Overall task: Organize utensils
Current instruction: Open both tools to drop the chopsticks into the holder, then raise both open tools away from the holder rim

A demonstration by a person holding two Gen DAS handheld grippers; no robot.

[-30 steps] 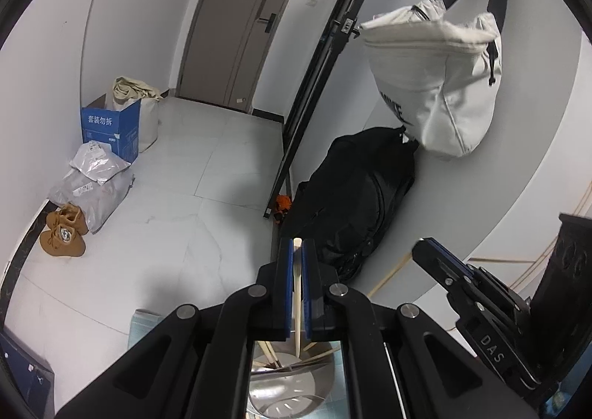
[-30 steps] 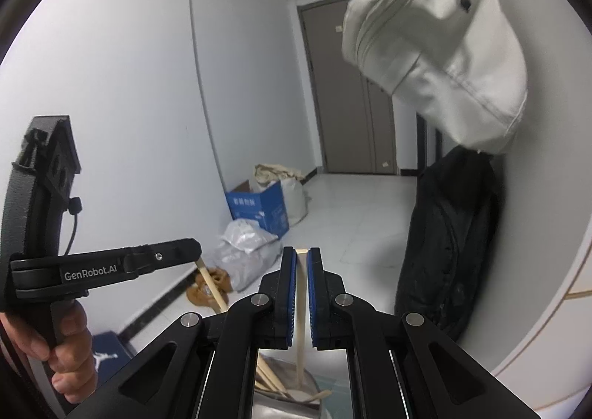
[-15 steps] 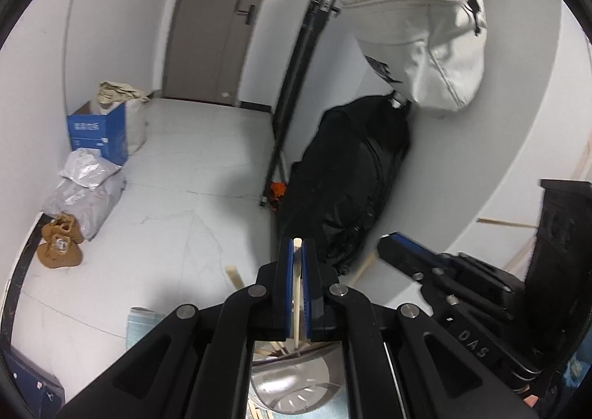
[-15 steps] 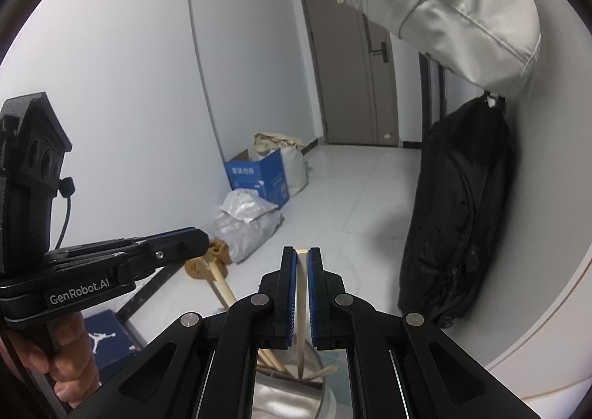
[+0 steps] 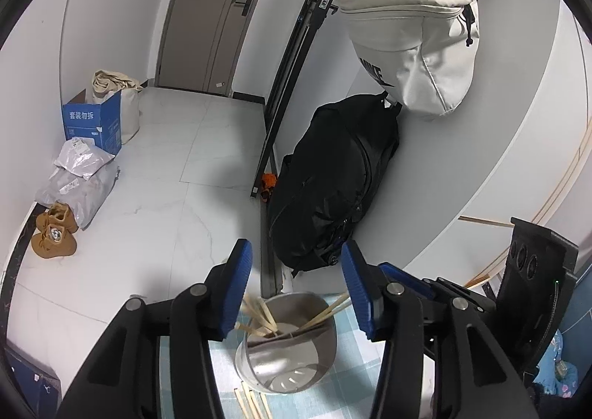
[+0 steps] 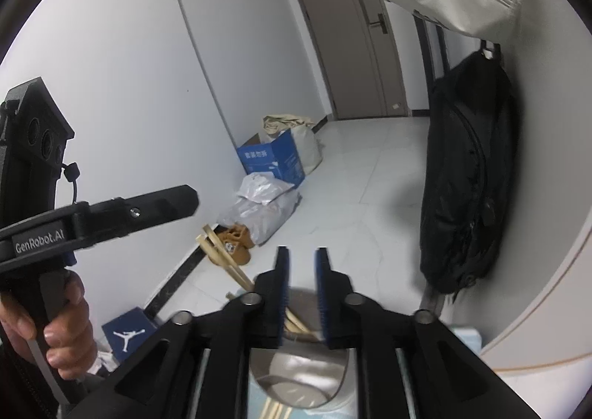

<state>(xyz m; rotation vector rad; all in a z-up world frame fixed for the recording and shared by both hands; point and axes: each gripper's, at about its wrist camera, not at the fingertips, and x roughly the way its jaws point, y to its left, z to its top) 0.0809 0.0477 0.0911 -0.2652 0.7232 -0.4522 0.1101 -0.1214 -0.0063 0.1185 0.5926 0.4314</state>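
Note:
A metal cup (image 5: 292, 363) stands on a blue checked cloth (image 5: 351, 352) and holds several wooden chopsticks (image 5: 259, 311) that lean on its rim. My left gripper (image 5: 296, 252) hovers above the cup with its jaws opening and nothing between the blue pads. A few loose chopsticks (image 5: 251, 400) lie on the cloth in front of the cup. In the right wrist view my right gripper (image 6: 302, 256) is over the same cup (image 6: 299, 374), jaws opening a little, with nothing pinched. Chopsticks (image 6: 222, 252) stick out of the cup to its left.
A hand (image 6: 55, 326) holds the left gripper's handle at the left. A black backpack (image 5: 333, 189) leans on the wall under a hanging white bag (image 5: 414, 49). On the floor are a blue box (image 5: 92, 119), grey parcels (image 5: 77, 178) and brown shoes (image 5: 53, 234).
Each gripper was shut on one upright chopstick. Both have now opened and the chopsticks have dropped into the cup. The right gripper has sunk closer to the cup.

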